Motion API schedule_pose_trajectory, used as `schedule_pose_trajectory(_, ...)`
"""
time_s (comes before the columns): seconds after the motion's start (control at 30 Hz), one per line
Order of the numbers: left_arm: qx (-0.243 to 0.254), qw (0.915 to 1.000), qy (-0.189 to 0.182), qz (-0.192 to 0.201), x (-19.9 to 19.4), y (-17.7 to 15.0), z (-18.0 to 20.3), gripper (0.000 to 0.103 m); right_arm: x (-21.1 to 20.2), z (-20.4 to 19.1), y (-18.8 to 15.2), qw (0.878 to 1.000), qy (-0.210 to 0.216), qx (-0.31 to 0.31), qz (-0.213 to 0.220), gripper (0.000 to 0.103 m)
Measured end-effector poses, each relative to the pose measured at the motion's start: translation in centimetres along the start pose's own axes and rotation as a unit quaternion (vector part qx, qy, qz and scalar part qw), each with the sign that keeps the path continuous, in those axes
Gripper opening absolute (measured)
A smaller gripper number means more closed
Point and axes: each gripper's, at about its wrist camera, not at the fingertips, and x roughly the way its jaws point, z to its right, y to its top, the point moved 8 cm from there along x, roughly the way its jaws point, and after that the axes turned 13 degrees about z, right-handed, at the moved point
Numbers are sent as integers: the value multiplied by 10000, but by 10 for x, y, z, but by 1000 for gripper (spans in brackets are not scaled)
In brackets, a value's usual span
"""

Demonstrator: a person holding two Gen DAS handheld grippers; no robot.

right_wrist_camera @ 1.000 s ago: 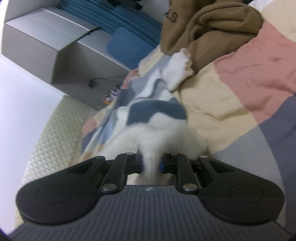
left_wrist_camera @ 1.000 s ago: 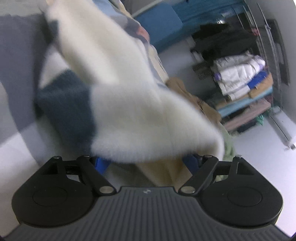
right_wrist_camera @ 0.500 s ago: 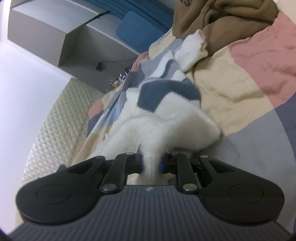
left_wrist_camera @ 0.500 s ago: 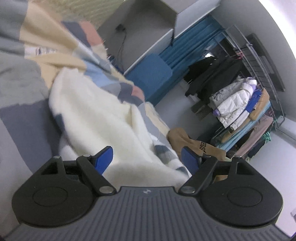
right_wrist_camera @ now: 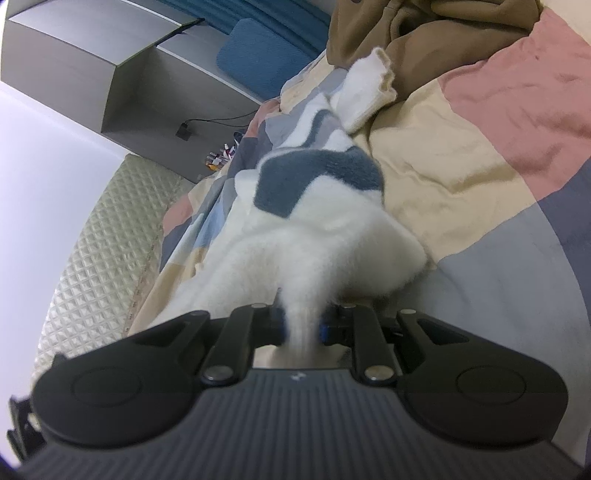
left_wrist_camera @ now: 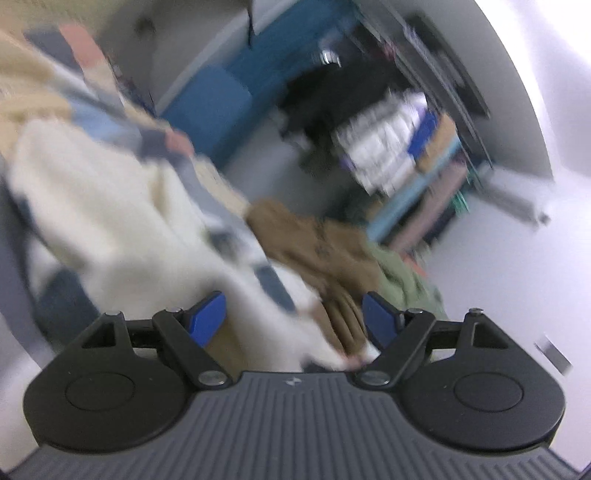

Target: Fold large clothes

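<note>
Left claw [left_wrist_camera: 293, 320] clear of sweater [left_wrist_camera: 122, 221]

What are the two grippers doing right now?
Left gripper: open, holding nothing.
Right gripper: closed on the fluffy white sweater.

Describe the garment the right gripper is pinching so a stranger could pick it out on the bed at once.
Start at the patchwork bedspread in pink, beige and grey. The fluffy white sweater lies along it, one fold clamped in the right gripper. Unlike the plain brown hoodie heaped beyond it, it is fuzzy white with slate-blue blocks and a ribbed cuff.
</note>
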Motion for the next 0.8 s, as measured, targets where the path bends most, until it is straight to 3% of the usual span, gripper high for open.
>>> schedule_pose_trajectory(0.1, -364, 9968, 124, -699, 18, -40, -2, 85, -1, 2, 0, 10000, 8, 67, 5, 20)
schedule_pose_trajectory(0.2, -684, 9918, 361, -1018, 32, -65, -16, 84, -3, -3, 0, 9998, 125, 141, -10, 20)
schedule_pose_trajectory(0.33, -1164, 9878, 615, -829, 43, -62, -41, 83, -7, -13, 0, 9992, 381, 145, -23, 20)
schedule_pose_trajectory(0.43, -1554, 9846, 481, -643, 50, -49, -55, 83, -9, -21, 2, 9978, 644, 174, -25, 20)
schedule_pose_trajectory(0.53, -1648, 9843, 458, -438, 55, -35, -65, 67, -12, -31, 6, 9944, 1043, 189, 10, 20)
schedule_pose_trajectory(0.67, -1499, 9874, 343, -377, 59, -23, -70, 25, -10, -36, 5, 9937, 1112, -115, 83, 20)
schedule_pose_trajectory(0.7, -1440, 9885, 298, -345, 59, -20, -68, 18, -7, -33, 2, 9945, 1029, -168, 52, 20)
schedule_pose_trajectory(0.8, -1222, 9924, 49, -130, 49, -8, -54, 14, -4, -27, -1, 9959, 869, -249, 45, 19)
